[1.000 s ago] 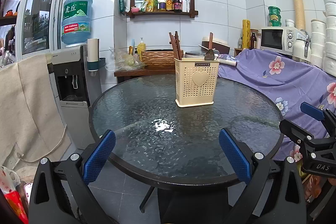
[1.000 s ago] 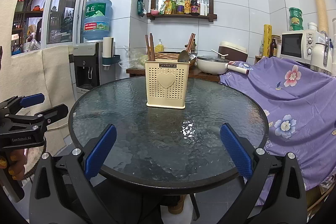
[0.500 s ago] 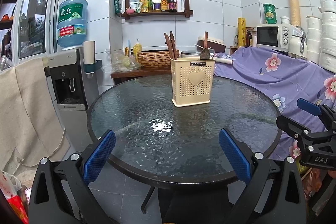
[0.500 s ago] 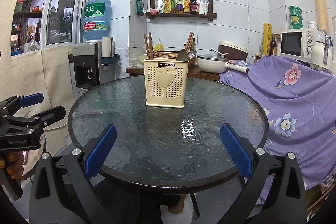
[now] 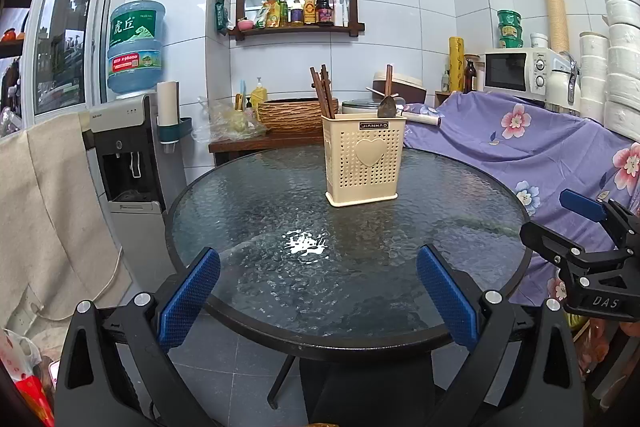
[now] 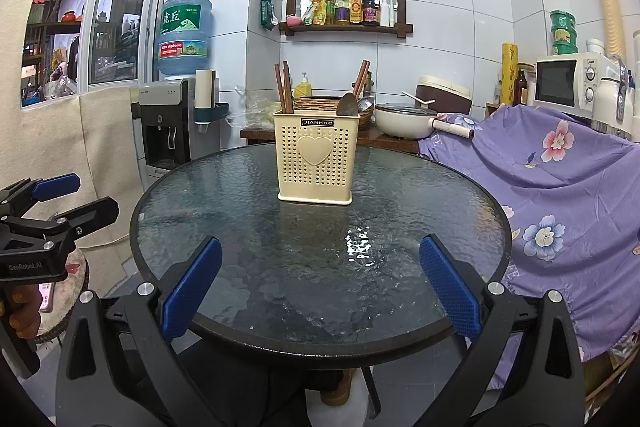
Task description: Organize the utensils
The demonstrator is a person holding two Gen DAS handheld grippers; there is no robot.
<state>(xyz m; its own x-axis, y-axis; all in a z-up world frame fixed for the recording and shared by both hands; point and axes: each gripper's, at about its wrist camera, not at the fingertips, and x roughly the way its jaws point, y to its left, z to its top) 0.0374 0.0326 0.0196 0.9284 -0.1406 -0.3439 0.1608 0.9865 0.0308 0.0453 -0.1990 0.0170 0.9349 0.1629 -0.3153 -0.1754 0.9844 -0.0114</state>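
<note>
Both grippers hang back at the near rim of the round glass table point(image 5: 460, 195) with jaws spread wide and nothing in them — left gripper point(image 5: 318, 297), right gripper point(image 6: 320, 289). The cream utensil holder point(image 6: 315, 163) stands upright toward the table's far side, chopsticks point(image 6: 283, 89) and a dark scoop point(image 6: 347, 105) poking out. Compared with a second ago, the holder sits slightly further off in both views — otherwise nothing's moved.
</note>
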